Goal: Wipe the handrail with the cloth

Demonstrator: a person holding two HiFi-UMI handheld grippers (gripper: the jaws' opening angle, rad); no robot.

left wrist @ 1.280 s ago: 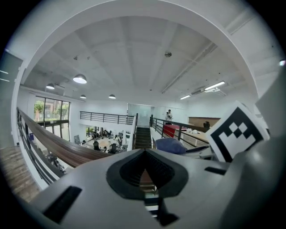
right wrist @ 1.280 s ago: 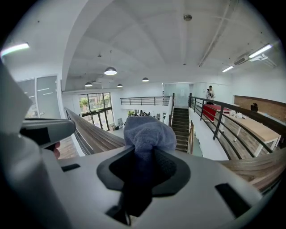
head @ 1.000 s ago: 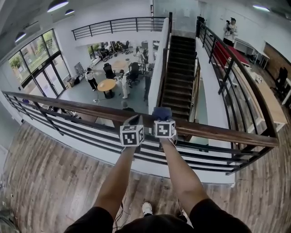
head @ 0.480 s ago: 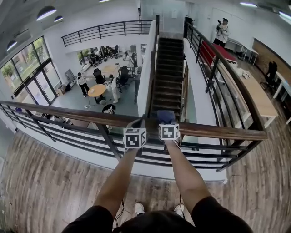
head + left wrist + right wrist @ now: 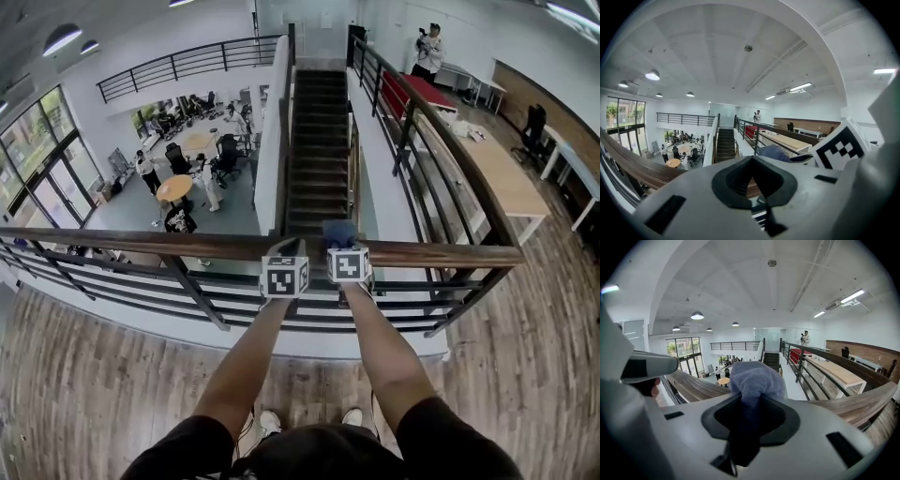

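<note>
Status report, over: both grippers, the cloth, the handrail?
Left gripper shut, empty, beside the right. Right gripper shut on blue cloth, cloth on wooden handrail. No obstacle seen on rail.

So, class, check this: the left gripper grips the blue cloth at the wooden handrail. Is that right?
Not quite. The right gripper grips the blue cloth at the wooden handrail; the left gripper holds nothing. The right gripper view shows it.

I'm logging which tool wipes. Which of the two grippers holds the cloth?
The right gripper: its jaws are shut on the bunched blue cloth at the wooden handrail. The left gripper beside it holds nothing between its jaws.
</note>
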